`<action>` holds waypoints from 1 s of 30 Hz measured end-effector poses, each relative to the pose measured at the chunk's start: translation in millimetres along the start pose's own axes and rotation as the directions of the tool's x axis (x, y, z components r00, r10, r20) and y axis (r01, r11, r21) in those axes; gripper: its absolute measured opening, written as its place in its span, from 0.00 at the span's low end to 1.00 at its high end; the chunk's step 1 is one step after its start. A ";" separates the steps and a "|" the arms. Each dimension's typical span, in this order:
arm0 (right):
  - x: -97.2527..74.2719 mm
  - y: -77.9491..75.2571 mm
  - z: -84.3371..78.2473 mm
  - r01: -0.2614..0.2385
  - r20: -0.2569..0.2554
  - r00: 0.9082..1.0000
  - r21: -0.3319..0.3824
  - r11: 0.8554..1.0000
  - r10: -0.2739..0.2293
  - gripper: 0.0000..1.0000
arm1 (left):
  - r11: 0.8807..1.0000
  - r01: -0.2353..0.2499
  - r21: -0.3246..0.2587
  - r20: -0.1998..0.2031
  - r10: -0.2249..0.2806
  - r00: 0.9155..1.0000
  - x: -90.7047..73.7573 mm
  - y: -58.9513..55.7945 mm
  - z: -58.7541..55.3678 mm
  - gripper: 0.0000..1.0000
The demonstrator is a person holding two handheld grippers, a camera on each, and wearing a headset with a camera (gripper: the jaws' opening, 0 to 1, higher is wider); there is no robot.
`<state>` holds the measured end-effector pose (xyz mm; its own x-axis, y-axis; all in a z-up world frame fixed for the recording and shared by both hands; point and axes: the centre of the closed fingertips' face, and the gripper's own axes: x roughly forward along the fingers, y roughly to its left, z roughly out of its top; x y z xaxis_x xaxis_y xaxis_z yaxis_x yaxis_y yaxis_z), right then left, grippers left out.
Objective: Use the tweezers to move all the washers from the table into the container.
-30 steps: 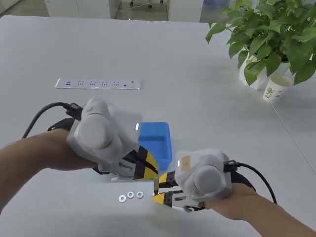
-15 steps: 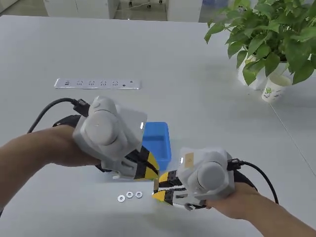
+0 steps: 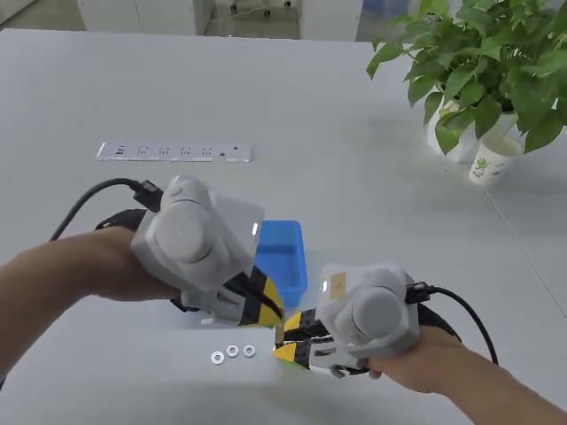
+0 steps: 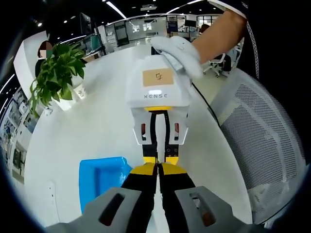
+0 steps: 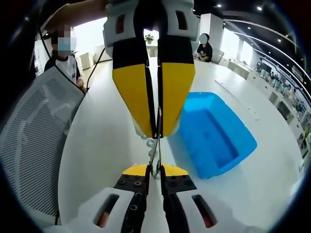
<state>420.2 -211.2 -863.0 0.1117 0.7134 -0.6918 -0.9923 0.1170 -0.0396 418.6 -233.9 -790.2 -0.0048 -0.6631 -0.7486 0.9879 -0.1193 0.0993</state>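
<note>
Almost nothing has changed: the fingers of the left gripper [image 4: 158, 167] and right gripper [image 5: 154, 171] stay closed on the tweezers [image 5: 154, 148]; 3 washers [image 3: 232, 352] still wait at 7 o'clock from the container [image 3: 283, 257].

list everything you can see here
washers: 3, silver, in a row on the table, near the grippers
container: 1, blue, on the table past the washers
tweezers: 1, metal, between both grippers' jaws
power strip: 1, white, far left
plant: 1, green, far right
cup: 1, white, by the plant
table: 1, white
chair: 1, grey mesh, beside the table
left gripper: 1, grey with yellow tips, shut on tweezers
right gripper: 1, same colours, shut on tweezers
</note>
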 end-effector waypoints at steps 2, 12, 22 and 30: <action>0.1 -0.2 -0.3 -0.001 -0.001 1.000 0.002 1.000 0.001 0.11 | 1.000 0.000 0.000 0.000 0.000 1.000 0.1 0.0 0.1 0.06; -1.2 -1.7 1.3 0.004 -0.012 1.000 -0.010 1.000 -0.004 0.11 | 1.000 -0.002 0.011 -0.013 0.002 1.000 -2.4 -0.9 -0.1 0.06; -9.1 -6.4 17.0 0.007 -0.006 1.000 -0.023 1.000 -0.007 0.11 | 1.000 -0.016 0.020 -0.013 0.016 1.000 -18.3 3.7 6.5 0.06; -16.3 -12.1 33.6 0.017 -0.001 1.000 -0.038 0.999 -0.017 0.11 | 0.999 -0.033 0.028 -0.017 0.034 0.999 -34.8 9.5 13.3 0.06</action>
<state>432.1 -201.1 -827.1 0.1284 0.7104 -0.6920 -0.9916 0.1023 -0.0789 426.1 -221.8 -754.6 0.0311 -0.6543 -0.7556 0.9828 -0.1178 0.1424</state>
